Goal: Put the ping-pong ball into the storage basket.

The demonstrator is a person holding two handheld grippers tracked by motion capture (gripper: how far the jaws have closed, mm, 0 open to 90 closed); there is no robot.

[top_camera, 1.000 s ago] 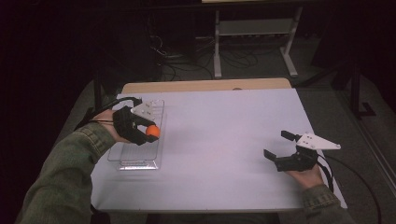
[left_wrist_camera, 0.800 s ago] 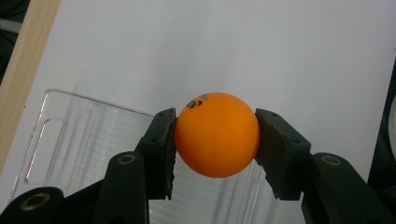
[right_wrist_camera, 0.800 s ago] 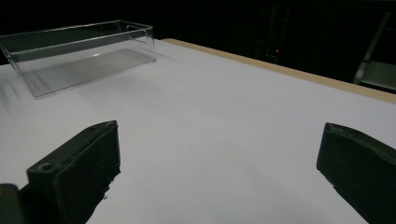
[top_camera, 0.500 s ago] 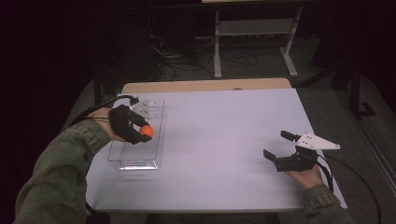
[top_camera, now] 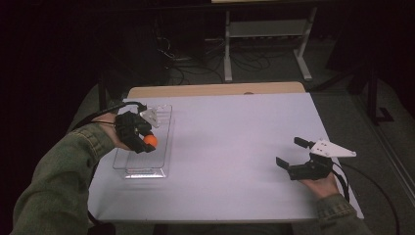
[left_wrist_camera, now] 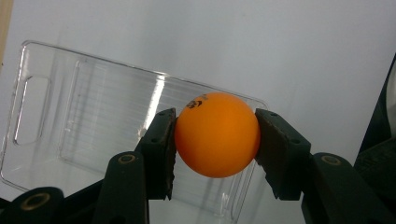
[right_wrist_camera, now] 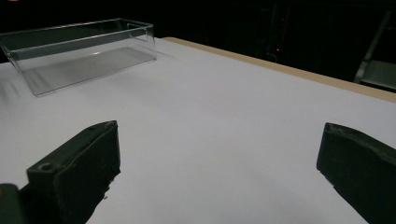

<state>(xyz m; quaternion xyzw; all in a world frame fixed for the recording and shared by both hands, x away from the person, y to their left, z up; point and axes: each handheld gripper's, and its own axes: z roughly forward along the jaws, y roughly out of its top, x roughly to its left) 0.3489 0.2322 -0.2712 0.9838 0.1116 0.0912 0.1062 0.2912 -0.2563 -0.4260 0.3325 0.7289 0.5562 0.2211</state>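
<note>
Left tongs (left_wrist_camera: 215,140) clamped on orange ball (left_wrist_camera: 217,134), a pad pressed to either side. Ball held above clear tray (top_camera: 161,128), over its open middle, not touching the floor of it. Tray lying on white bench (top_camera: 230,147), toward the left edge. Right tongs (top_camera: 291,155) spread wide, nothing between them, low over bare bench well apart from tray, on the far side from it. Black print visible on top of ball, too small to read.
</note>
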